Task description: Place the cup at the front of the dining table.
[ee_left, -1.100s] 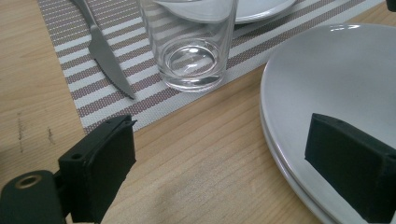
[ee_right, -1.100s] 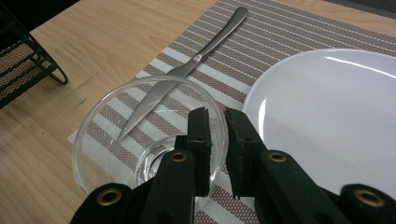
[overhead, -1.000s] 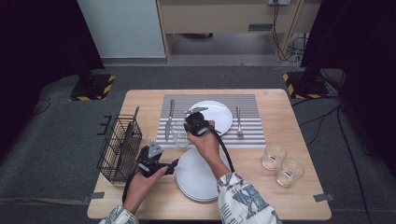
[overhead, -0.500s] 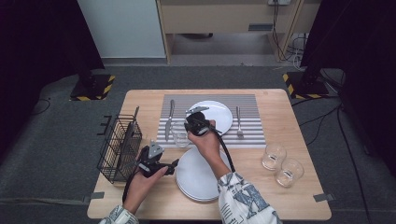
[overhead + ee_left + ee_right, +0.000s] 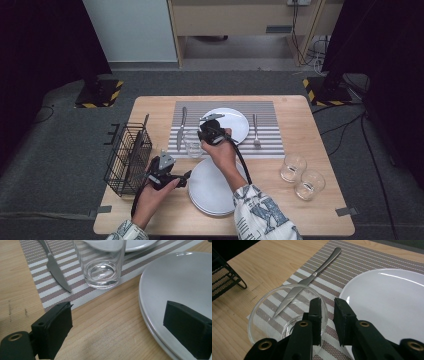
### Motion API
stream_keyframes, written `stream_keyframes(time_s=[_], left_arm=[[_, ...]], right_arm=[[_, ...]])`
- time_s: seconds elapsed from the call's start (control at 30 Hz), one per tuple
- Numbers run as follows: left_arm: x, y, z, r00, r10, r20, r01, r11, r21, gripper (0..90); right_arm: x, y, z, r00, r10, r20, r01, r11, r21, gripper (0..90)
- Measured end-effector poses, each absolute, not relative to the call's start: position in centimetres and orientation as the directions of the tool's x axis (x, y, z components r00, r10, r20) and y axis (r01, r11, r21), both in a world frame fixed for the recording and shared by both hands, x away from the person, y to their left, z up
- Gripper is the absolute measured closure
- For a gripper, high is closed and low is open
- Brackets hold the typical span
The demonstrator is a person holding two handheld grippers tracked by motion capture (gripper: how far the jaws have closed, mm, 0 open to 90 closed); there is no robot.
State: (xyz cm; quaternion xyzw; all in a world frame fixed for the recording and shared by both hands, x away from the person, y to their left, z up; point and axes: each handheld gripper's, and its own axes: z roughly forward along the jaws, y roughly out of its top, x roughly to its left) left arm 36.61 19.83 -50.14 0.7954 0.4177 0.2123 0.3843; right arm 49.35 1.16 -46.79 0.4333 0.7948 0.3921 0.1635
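Note:
A clear drinking glass stands upright on the near left corner of the striped placemat. My right gripper reaches down over its rim. One jaw is inside the glass and the other outside, with the glass wall between them. The jaws have just been opening and a gap shows between the pads, so they no longer press on the wall. My left gripper is open and low over the wood, at the left edge of a stack of white plates.
A knife lies left of the glass; a white plate and a fork are also on the mat. A black wire basket stands at the table's left edge. Two more glasses stand at the right.

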Motion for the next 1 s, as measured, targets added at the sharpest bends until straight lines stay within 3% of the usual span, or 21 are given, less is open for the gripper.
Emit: stream_keyframes(time_s=[0.73,1.0], left_arm=[[36.6,19.7,-50.1,0.561,0.827,0.022,0.499,-0.36,0.788,7.6],[36.6,19.7,-50.1,0.56,0.829,0.022,0.499,-0.358,0.789,7.5]], right_arm=[[49.0,-0.6,-45.6,-0.559,0.821,0.117,0.557,0.268,0.786,48.4],[49.1,-1.0,-45.4,-0.546,0.823,0.156,0.579,0.236,0.781,31.4]])
